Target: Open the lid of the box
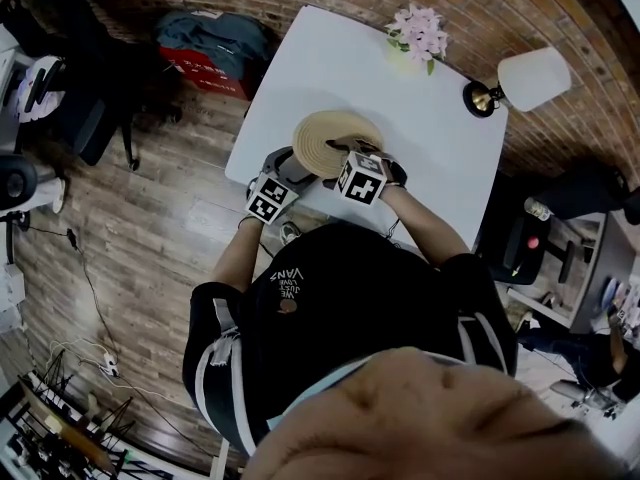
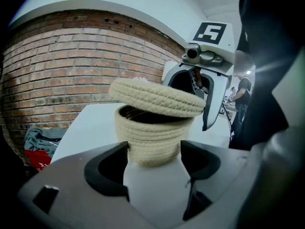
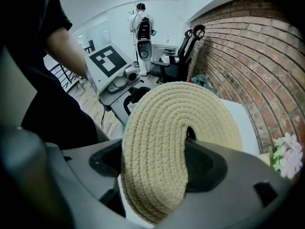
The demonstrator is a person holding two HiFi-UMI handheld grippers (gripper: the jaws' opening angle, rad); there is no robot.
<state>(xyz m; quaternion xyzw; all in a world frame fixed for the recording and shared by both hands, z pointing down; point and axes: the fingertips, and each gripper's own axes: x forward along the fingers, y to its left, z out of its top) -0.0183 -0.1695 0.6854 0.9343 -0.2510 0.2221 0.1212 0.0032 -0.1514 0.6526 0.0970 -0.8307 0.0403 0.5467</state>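
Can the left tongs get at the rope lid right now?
Probably not. The left tongs are shut on the rope basket, lower down than the rope lid, and the right tongs grip that lid, holding it tilted over the basket's mouth.

The tilted lid (image 2: 157,98) half-covers the box (image 2: 150,137) mouth. Beyond it, open table (image 1: 420,138) runs to the flowers (image 1: 418,31) and lamp (image 1: 532,78).
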